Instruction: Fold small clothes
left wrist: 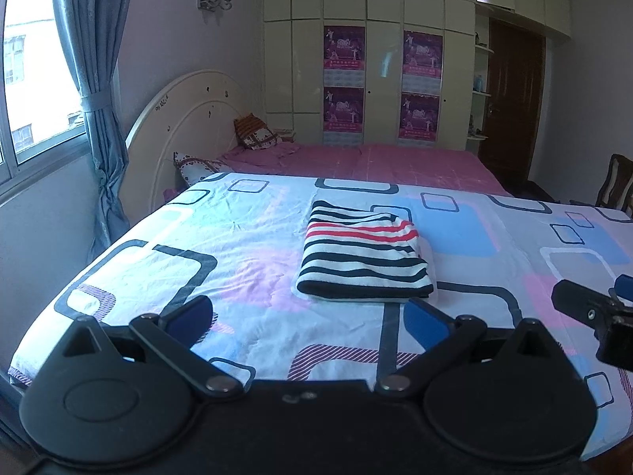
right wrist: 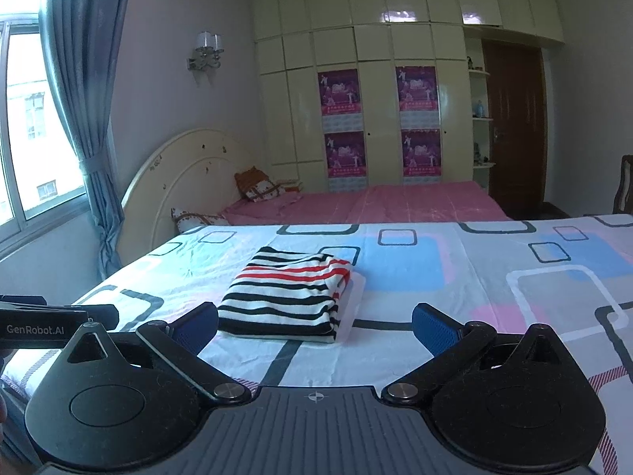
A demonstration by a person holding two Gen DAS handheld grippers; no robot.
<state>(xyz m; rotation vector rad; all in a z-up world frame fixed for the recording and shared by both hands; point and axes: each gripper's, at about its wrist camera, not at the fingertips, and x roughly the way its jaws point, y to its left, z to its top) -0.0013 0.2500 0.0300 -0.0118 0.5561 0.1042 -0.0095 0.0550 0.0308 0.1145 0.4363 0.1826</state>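
A folded striped shirt [left wrist: 366, 255] lies flat on the patterned sheet [left wrist: 190, 237], roughly in the middle of the covered surface. It has black and white bands with a few red ones near the top, and makes a neat rectangle with its thick folded edge toward the near side.

The left tool [left wrist: 310, 318] hangs above the sheet just short of the shirt's near edge, its blue pads [left wrist: 425, 322] spread wide with nothing between them. The right tool [right wrist: 314, 326] sits the same way, jaws wide apart and empty, with the shirt's near right corner showing in the gap between the pads but touching neither.

Each tool shows at the edge of the other's view, so the two are side by side and close together.

Behind the sheet is a bed [right wrist: 395, 204] with a pink cover and a curved cream headboard [right wrist: 186, 170], two pillows against it. A cream wardrobe [right wrist: 379, 91] carries four purple posters [right wrist: 340, 91]. Blue curtains [left wrist: 99, 79] frame the window on the left.
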